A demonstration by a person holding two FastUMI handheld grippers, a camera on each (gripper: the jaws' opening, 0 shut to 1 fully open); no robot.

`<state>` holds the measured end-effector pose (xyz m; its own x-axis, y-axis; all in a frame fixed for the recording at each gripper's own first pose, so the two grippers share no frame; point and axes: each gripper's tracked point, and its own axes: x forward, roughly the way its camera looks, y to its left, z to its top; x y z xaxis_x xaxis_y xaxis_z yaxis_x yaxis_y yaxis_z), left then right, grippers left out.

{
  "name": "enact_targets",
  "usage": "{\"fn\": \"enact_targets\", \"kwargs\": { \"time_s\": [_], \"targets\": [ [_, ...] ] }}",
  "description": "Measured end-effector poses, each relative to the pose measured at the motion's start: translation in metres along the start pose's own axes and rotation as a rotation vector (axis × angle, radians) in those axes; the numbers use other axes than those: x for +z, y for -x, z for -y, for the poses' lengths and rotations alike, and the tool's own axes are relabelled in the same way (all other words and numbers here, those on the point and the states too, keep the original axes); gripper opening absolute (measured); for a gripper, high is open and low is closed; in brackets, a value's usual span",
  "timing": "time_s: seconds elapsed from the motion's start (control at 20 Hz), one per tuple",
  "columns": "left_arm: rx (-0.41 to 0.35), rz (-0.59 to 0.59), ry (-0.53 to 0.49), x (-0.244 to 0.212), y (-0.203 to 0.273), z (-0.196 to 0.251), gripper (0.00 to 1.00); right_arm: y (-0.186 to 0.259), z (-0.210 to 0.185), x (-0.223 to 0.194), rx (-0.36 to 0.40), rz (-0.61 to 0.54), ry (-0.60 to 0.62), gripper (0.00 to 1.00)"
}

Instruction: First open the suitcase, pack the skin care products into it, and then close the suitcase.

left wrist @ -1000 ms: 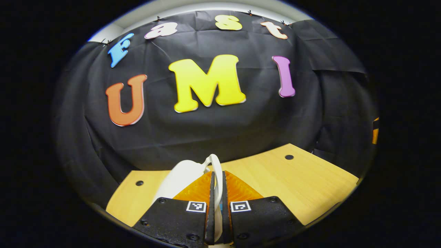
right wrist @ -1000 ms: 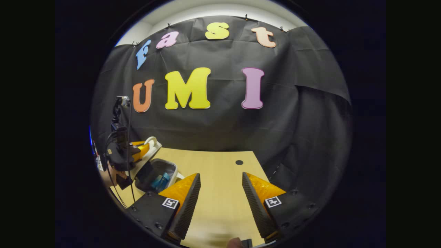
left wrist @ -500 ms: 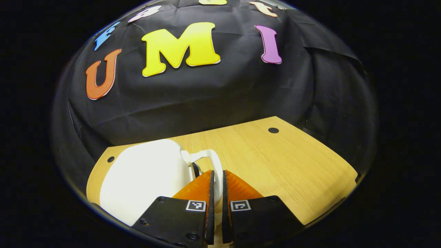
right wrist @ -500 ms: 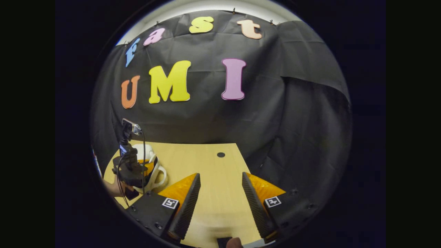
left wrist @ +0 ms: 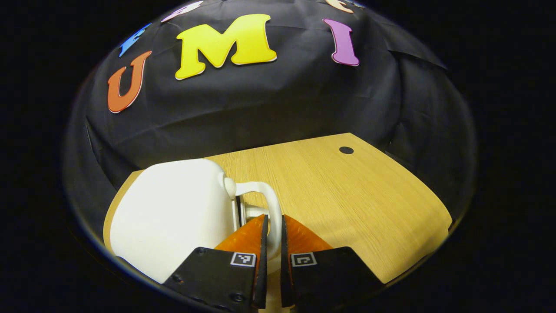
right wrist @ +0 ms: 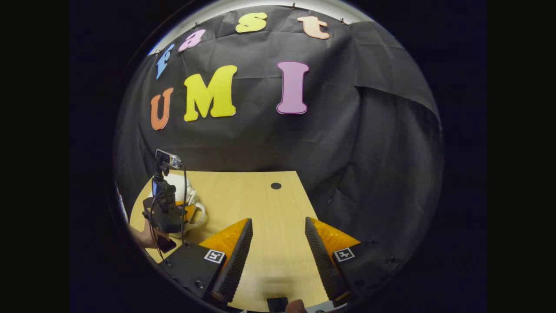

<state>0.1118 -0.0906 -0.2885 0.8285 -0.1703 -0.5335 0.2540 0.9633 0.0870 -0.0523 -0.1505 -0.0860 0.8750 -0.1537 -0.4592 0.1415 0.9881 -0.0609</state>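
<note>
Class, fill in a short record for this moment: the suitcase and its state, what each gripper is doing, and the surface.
suitcase: small white hard-shell suitcase, lid down, lying on the table
handle: white loop handle on the suitcase's side
left gripper: left gripper shut on the handle, both fingers pressing it
right gripper: right gripper open, holding nothing, above bare table
surface: light wooden table with a dark round hole
skin care products: not visible with the lid down
</note>
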Motion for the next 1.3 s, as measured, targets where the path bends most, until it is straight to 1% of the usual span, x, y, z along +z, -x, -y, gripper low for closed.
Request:
{"fn": "enact_targets", "kwargs": {
  "time_s": [0.05, 0.2, 0.25, 0.3, 0.35, 0.4, 0.5, 0.55, 0.6, 0.7, 0.8, 0.85, 1.0, 1.1, 1.15, 1.2, 1.3],
  "targets": [
    [-0.008, -0.013, 0.013, 0.0, 0.0, 0.002, 0.17, -0.001, 0.001, -0.001, -0.002, -0.004, -0.005, 0.72],
    [-0.045, -0.035, 0.062, 0.0, 0.003, 0.008, 0.22, -0.004, -0.001, -0.004, 0.004, -0.019, -0.019, 0.72],
    [-0.044, -0.039, 0.069, 0.0, 0.006, 0.008, 0.34, -0.004, -0.002, -0.004, 0.008, -0.022, -0.024, 0.72],
    [-0.048, -0.039, 0.073, 0.002, 0.009, 0.008, 0.36, -0.004, -0.004, -0.003, 0.013, -0.023, -0.027, 0.72],
    [-0.045, -0.035, 0.071, 0.006, 0.015, 0.008, 0.43, -0.005, -0.007, -0.003, 0.018, -0.024, -0.023, 0.7],
    [-0.028, -0.023, 0.067, 0.009, 0.019, 0.007, 0.53, -0.007, -0.01, -0.003, 0.012, -0.023, 0.003, 0.72],
    [-0.013, 0.017, 0.073, 0.025, 0.038, 0.006, 0.87, -0.011, -0.023, 0.001, 0.032, -0.013, 0.036, 0.72],
    [-0.01, 0.039, 0.081, 0.035, 0.05, 0.004, 1.0, -0.011, -0.033, 0.006, 0.055, -0.007, 0.032, 0.7],
    [-0.003, 0.065, 0.085, 0.046, 0.062, 0.001, 1.0, -0.013, -0.044, 0.011, 0.081, 0.002, 0.026, 0.72],
    [0.003, 0.122, 0.105, 0.071, 0.087, -0.004, 1.0, -0.018, -0.067, 0.024, 0.125, 0.034, 0.031, 0.72],
    [0.019, 0.191, 0.129, 0.101, 0.115, -0.014, 1.0, -0.02, -0.089, 0.05, 0.168, 0.088, 0.035, 0.72],
    [0.029, 0.238, 0.139, 0.119, 0.131, -0.022, 1.0, -0.019, -0.099, 0.068, 0.182, 0.134, 0.031, 0.72],
    [0.078, 0.361, 0.17, 0.174, 0.173, -0.05, 1.0, -0.012, -0.12, 0.125, 0.198, 0.283, -0.001, 0.72],
    [0.103, 0.428, 0.179, 0.201, 0.195, -0.06, 1.0, -0.003, -0.132, 0.153, 0.208, 0.362, -0.021, 0.72],
    [0.116, 0.452, 0.177, 0.209, 0.202, -0.064, 1.0, 0.001, -0.137, 0.162, 0.209, 0.393, -0.025, 0.72],
    [0.129, 0.479, 0.178, 0.212, 0.207, -0.067, 1.0, 0.005, -0.141, 0.17, 0.209, 0.418, -0.026, 0.7],
    [0.169, 0.53, 0.182, 0.219, 0.218, -0.078, 1.0, 0.01, -0.15, 0.173, 0.212, 0.435, -0.03, 0.7]
  ]
}}
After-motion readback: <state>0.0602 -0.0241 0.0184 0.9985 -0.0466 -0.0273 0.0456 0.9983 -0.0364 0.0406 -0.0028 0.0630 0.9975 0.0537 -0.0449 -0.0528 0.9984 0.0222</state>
